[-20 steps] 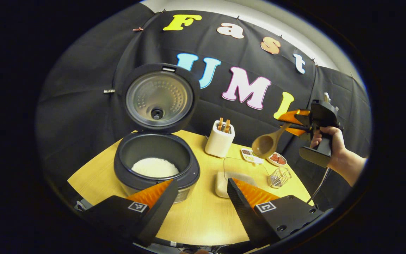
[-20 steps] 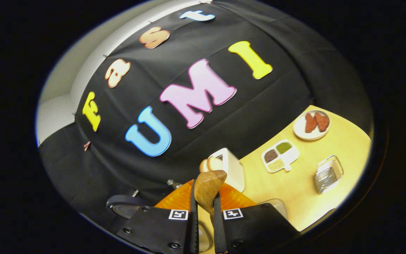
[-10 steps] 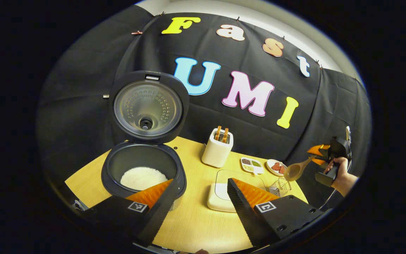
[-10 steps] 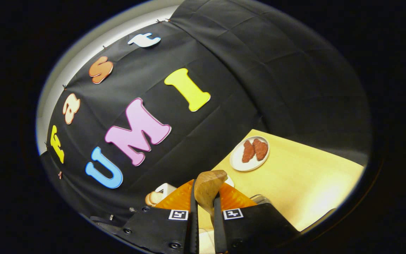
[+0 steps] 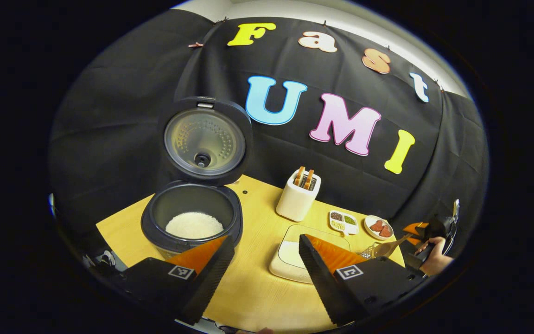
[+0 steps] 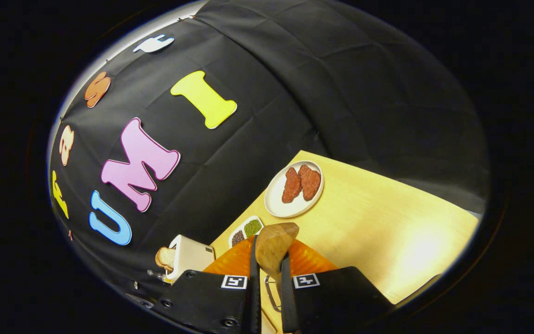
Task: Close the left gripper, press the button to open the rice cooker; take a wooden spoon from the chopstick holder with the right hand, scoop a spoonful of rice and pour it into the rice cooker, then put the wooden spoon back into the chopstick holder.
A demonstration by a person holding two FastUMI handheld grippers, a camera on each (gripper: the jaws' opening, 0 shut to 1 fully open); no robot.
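Note:
The black rice cooker [image 5: 192, 218] stands open at the table's left, lid [image 5: 204, 141] upright, white rice [image 5: 194, 225] in its pot. My left gripper [image 5: 265, 241] is open and holds nothing, hovering in front of the cooker. A white chopstick holder [image 5: 297, 199] with wooden utensils stands mid-table; it also appears low left in the right gripper view [image 6: 188, 255]. A shallow white rice dish [image 5: 290, 255] lies before it. At the far right, a hand holds my right gripper [image 5: 422, 229] low by the table edge, shut on the wooden spoon [image 5: 385, 248]. The spoon's handle end [image 6: 274, 246] sticks up between the shut fingers.
A compartment dish [image 5: 343, 220] of grains, a plate of red meat pieces [image 6: 295, 188] and a small wire basket [image 5: 366, 252] sit at the right of the wooden table [image 6: 387, 232]. Black cloth walls the booth behind.
The right gripper has carried the spoon down and to the right, from above the table to near its right edge, turning toward the meat plate. The left gripper stays open.

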